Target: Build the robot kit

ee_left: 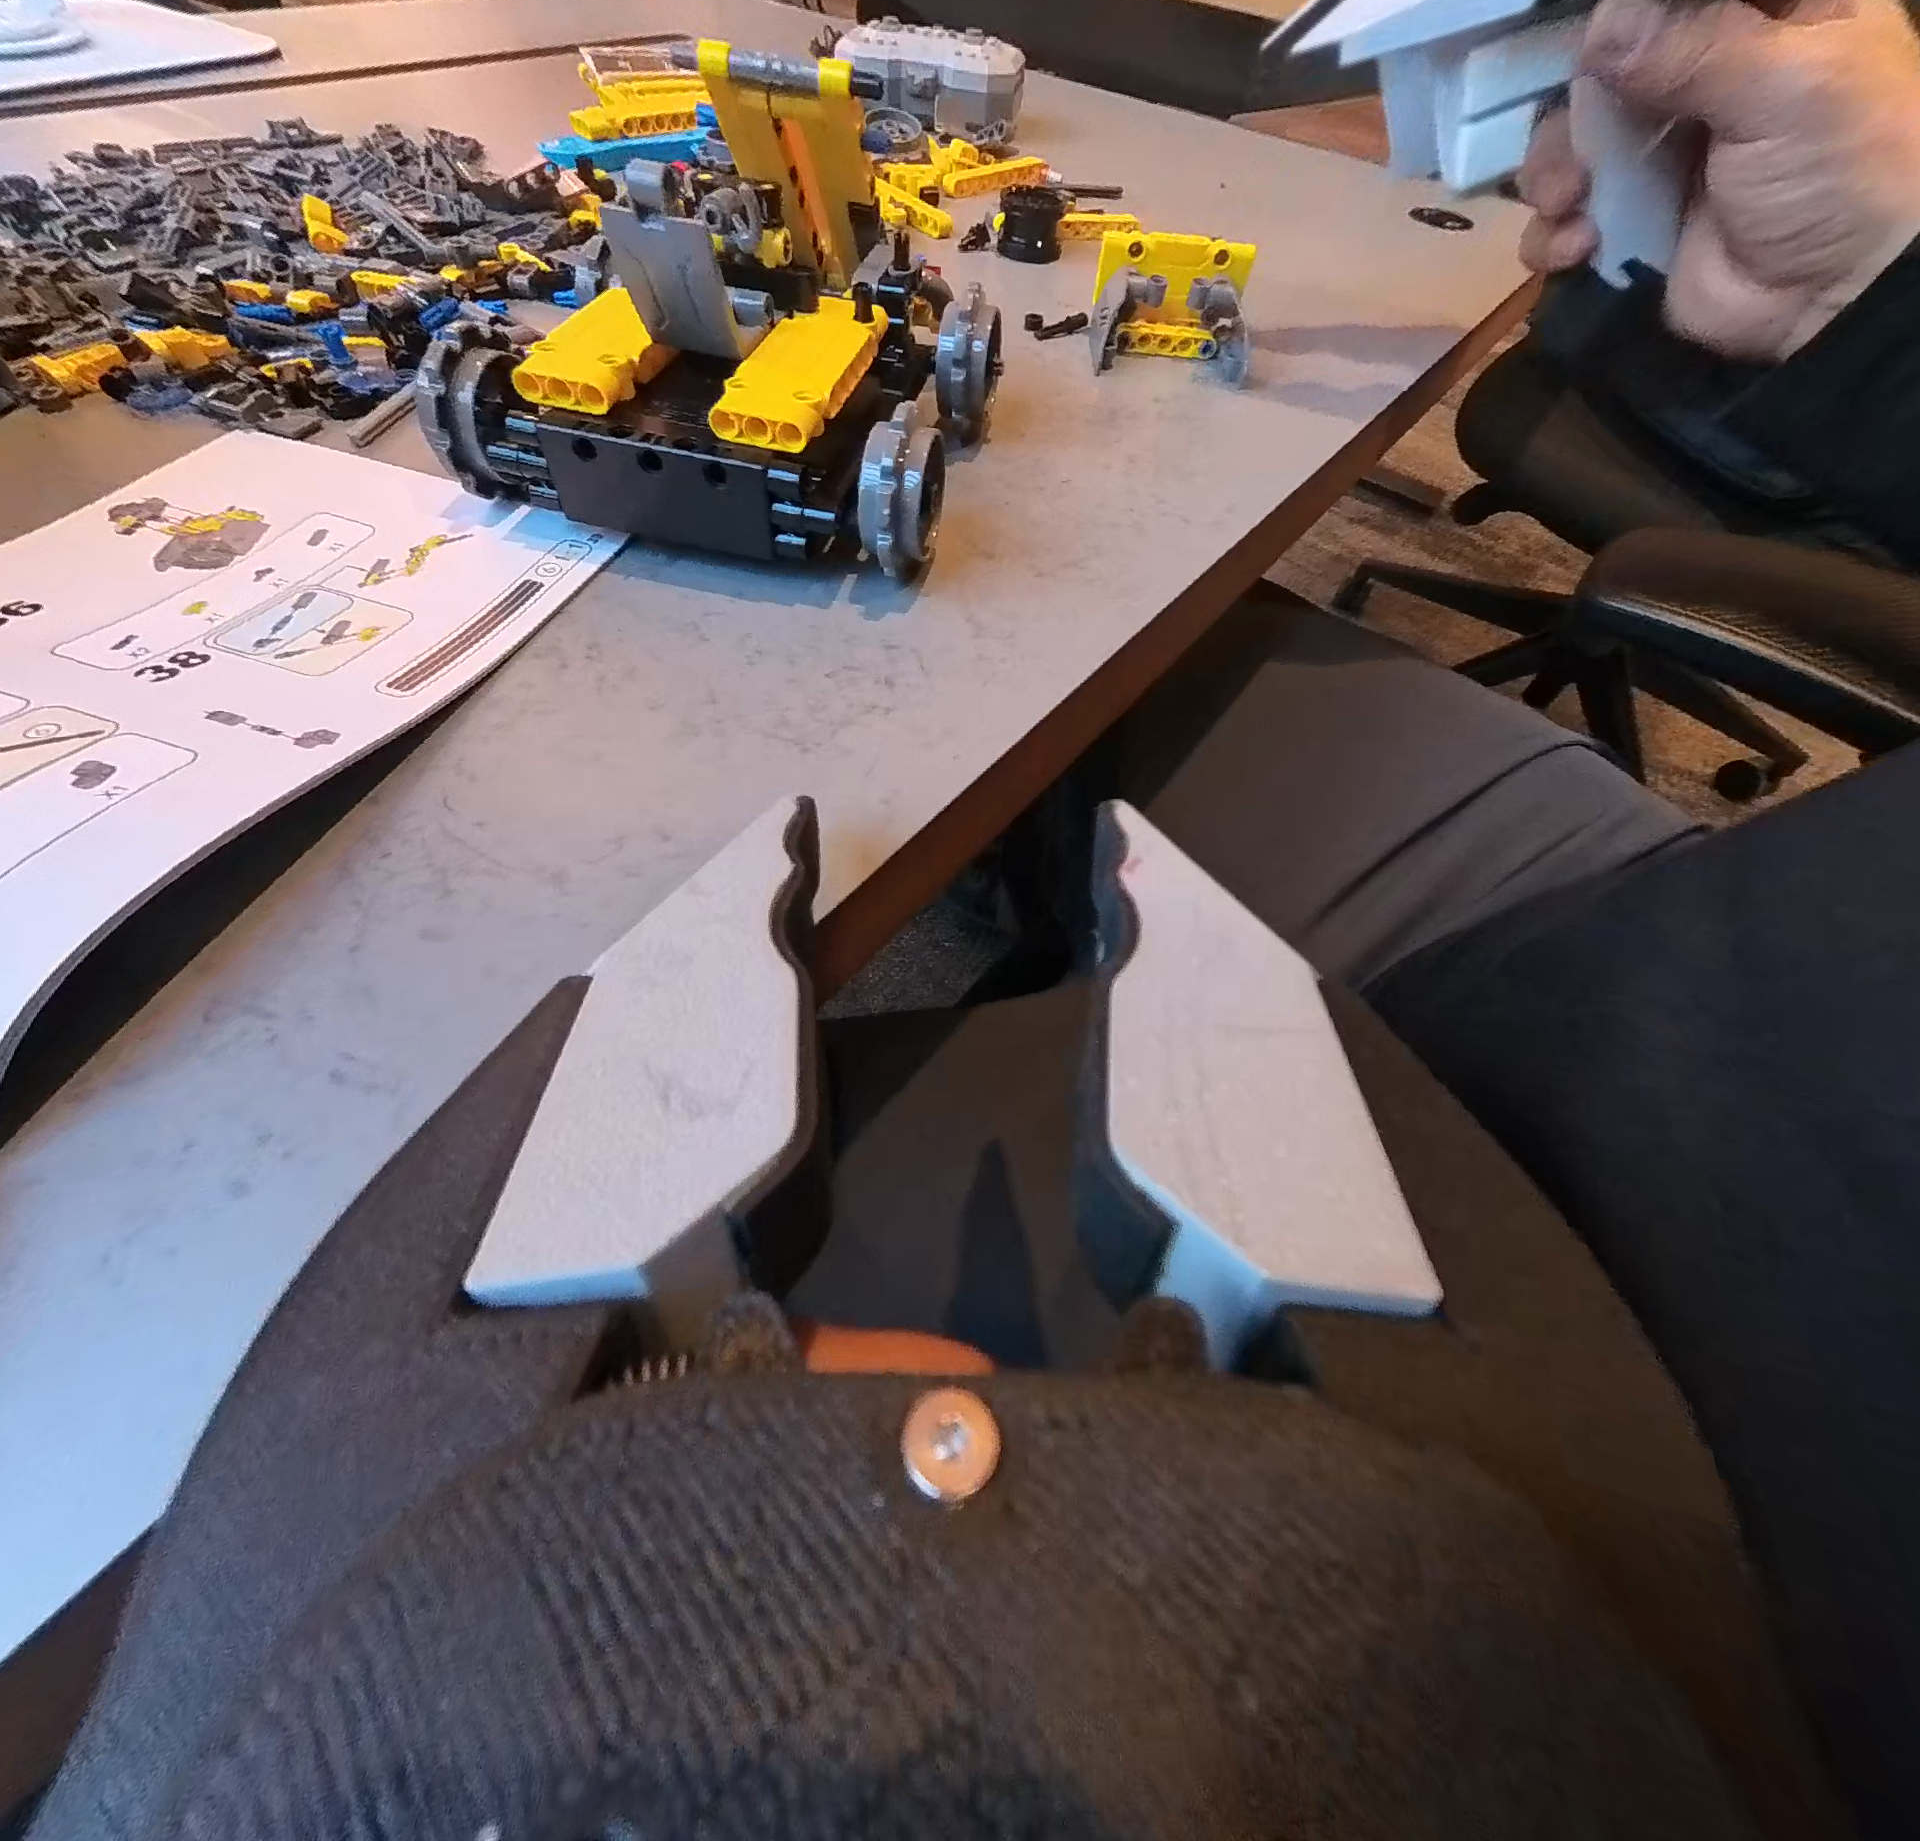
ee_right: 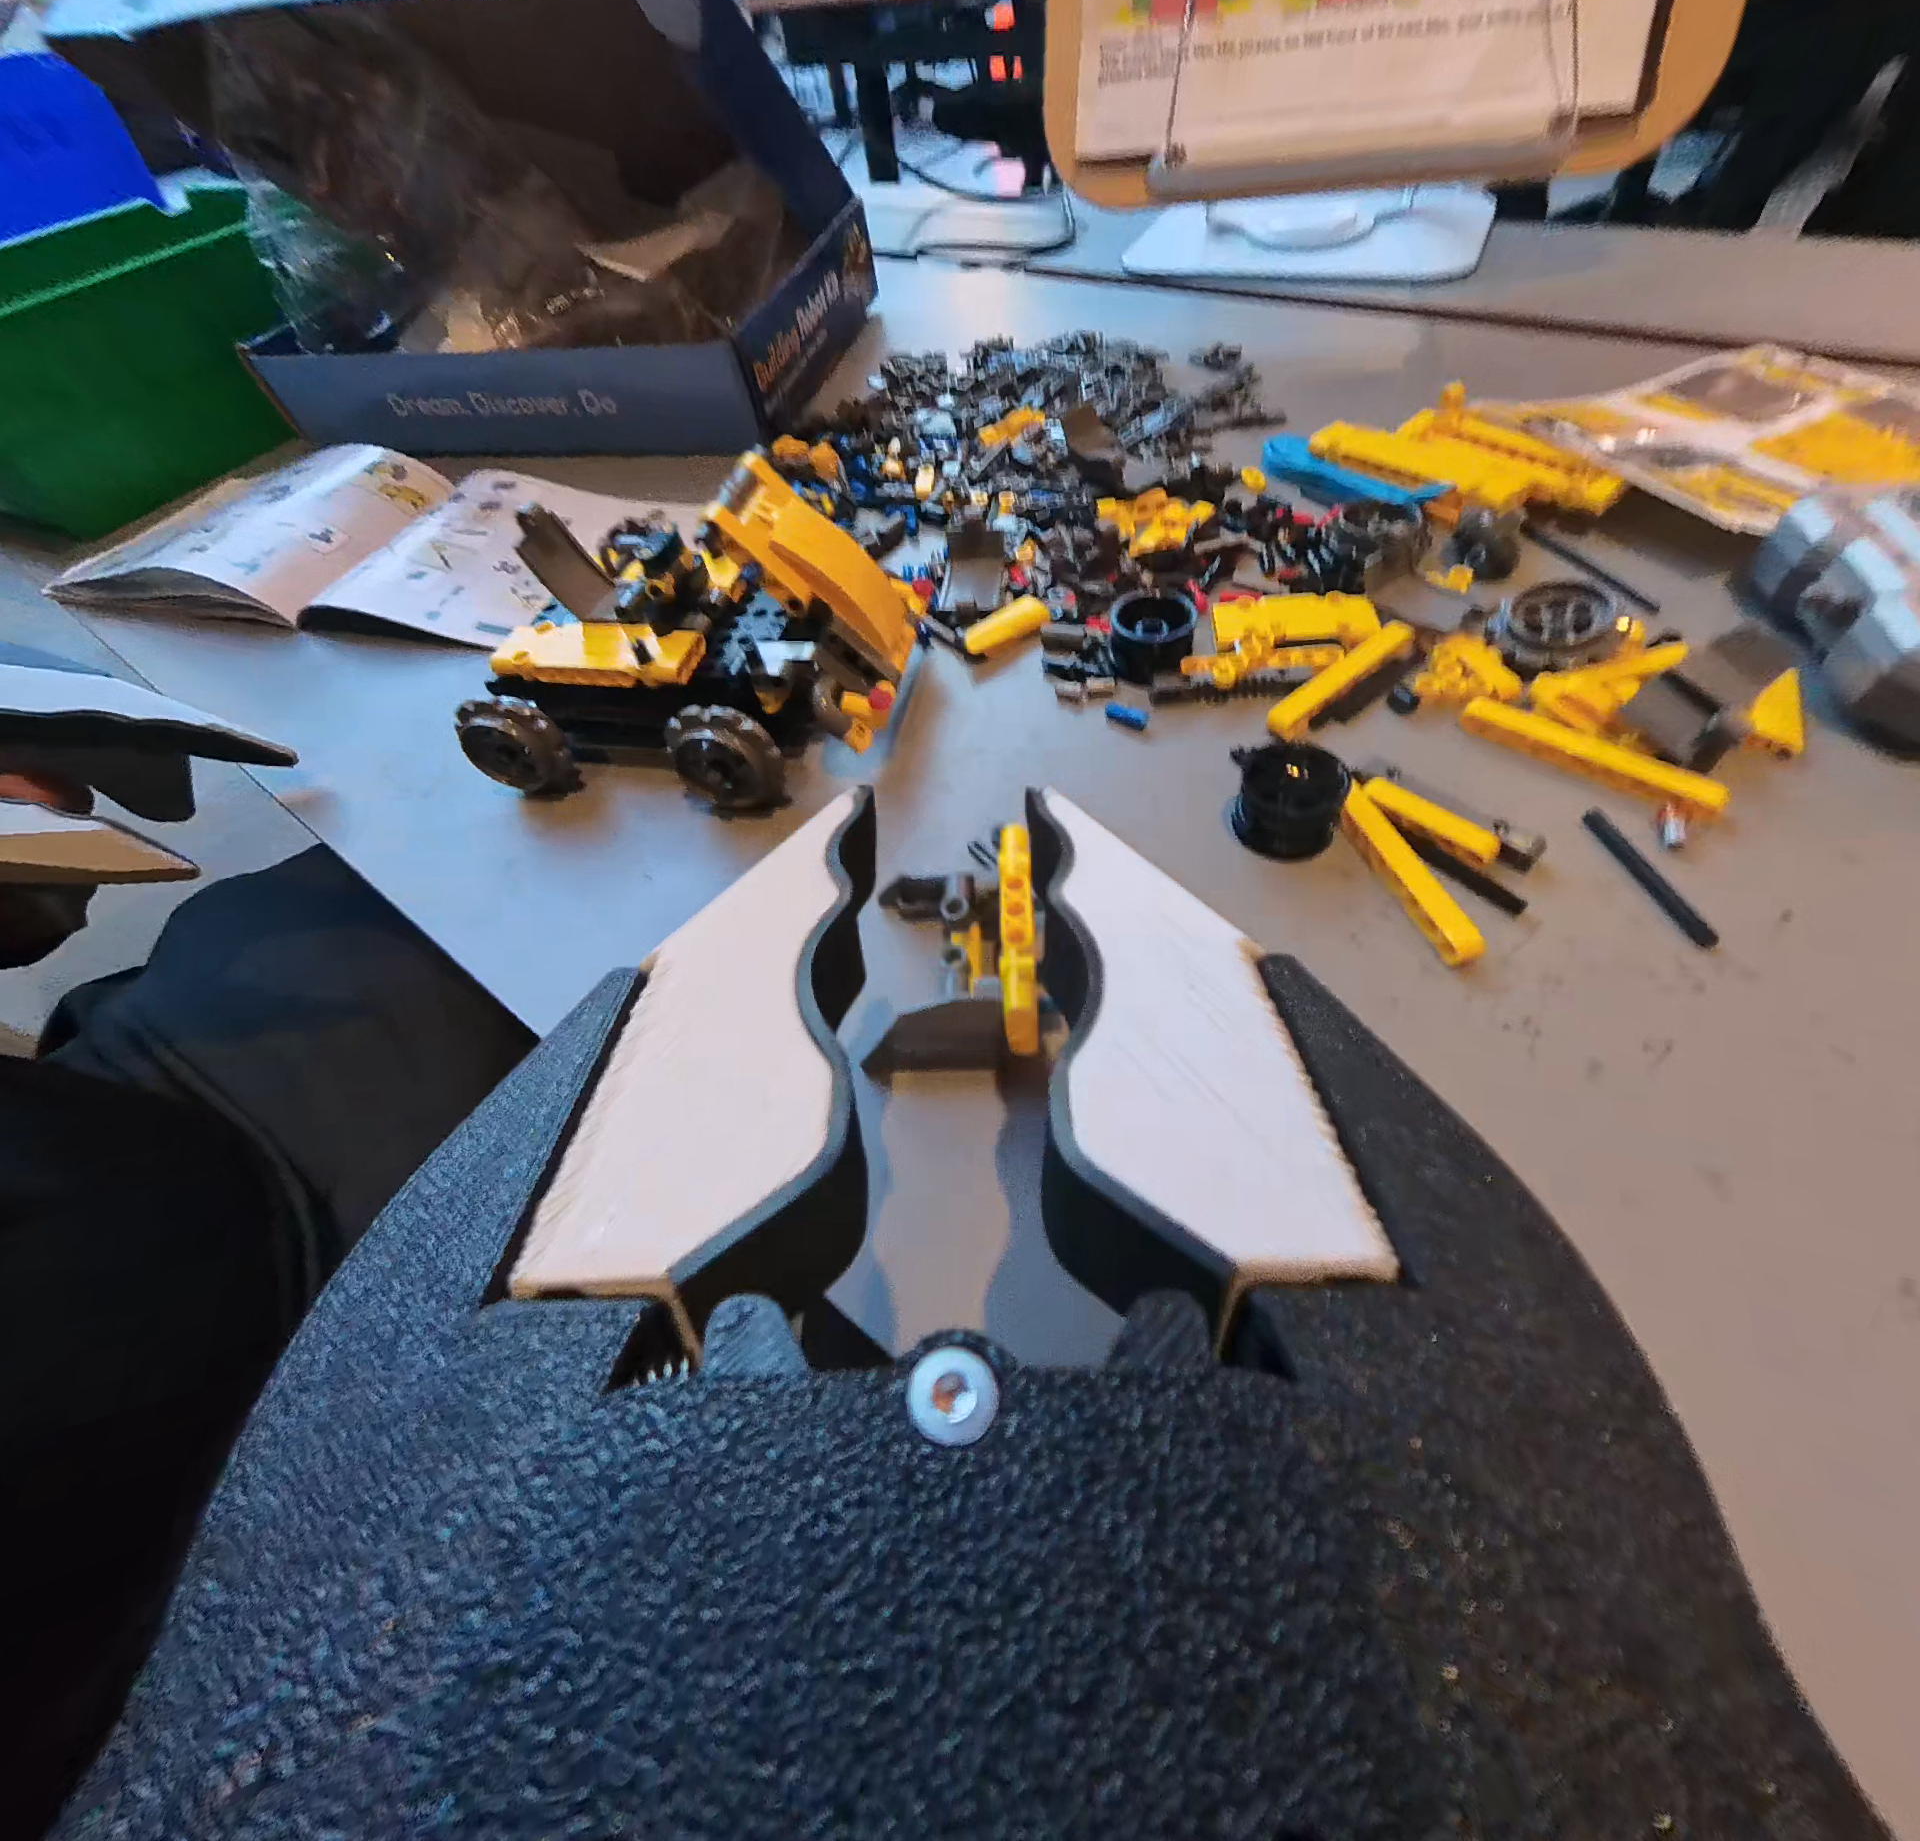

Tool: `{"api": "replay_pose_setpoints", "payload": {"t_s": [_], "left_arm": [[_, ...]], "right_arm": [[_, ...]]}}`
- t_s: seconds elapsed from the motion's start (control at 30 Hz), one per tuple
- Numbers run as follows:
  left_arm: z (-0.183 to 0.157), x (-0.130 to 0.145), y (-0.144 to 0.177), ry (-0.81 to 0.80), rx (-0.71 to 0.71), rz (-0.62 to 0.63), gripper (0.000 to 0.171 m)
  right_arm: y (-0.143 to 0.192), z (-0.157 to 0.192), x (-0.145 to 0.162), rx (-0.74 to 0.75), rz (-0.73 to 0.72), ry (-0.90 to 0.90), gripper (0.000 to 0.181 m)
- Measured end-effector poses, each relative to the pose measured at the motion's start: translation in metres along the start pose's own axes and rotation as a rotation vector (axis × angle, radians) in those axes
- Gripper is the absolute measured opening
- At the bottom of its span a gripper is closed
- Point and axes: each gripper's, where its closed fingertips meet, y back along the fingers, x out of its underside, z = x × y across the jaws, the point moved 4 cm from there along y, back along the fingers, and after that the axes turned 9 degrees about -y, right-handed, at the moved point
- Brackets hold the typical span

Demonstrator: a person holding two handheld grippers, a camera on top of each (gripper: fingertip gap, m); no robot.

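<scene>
A yellow-and-black wheeled brick vehicle stands on the grey table; it also shows in the right wrist view. A small yellow-and-grey sub-assembly stands to its right. My right gripper is open and empty, hovering above the table, and the sub-assembly shows in the gap between its fingers, close to the right finger. In the left wrist view a hand holds the right gripper high at the upper right. My left gripper is open and empty over the table's near edge.
Loose black, yellow and blue parts are piled behind the vehicle. An open instruction booklet, an open cardboard box, a green box, a grey block and a monitor stand are on the table. An office chair is beside it. Some 30 centimeters of space lies between my two pairs of fingers.
</scene>
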Motion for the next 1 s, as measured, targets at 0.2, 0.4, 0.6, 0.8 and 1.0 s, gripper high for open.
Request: {"api": "replay_pose_setpoints", "payload": {"t_s": [0.2, 0.4, 0.6, 0.8, 1.0], "left_arm": [[0.003, -0.001, 0.006, 0.021, -0.002, -0.012, 0.052], [0.004, -0.002, 0.011, 0.047, 0.005, -0.019, 0.052], [0.006, -0.005, 0.014, 0.063, 0.007, -0.035, 0.052], [0.012, -0.004, 0.015, 0.087, -0.009, -0.037, 0.052], [0.015, -0.003, 0.014, 0.115, -0.005, -0.042, 0.052]], "right_arm": [[-0.012, 0.021, -0.017, -0.013, -0.084, 0.092, 0.041], [-0.014, -0.013, -0.021, 0.141, -0.117, 0.127, 0.048], [0.005, -0.078, -0.027, 0.28, -0.171, 0.069, 0.051], [0.0, -0.075, -0.022, 0.172, -0.145, 0.05, 0.049], [-0.012, -0.032, 0.005, -0.17, 0.058, 0.074, 0.051]]}}
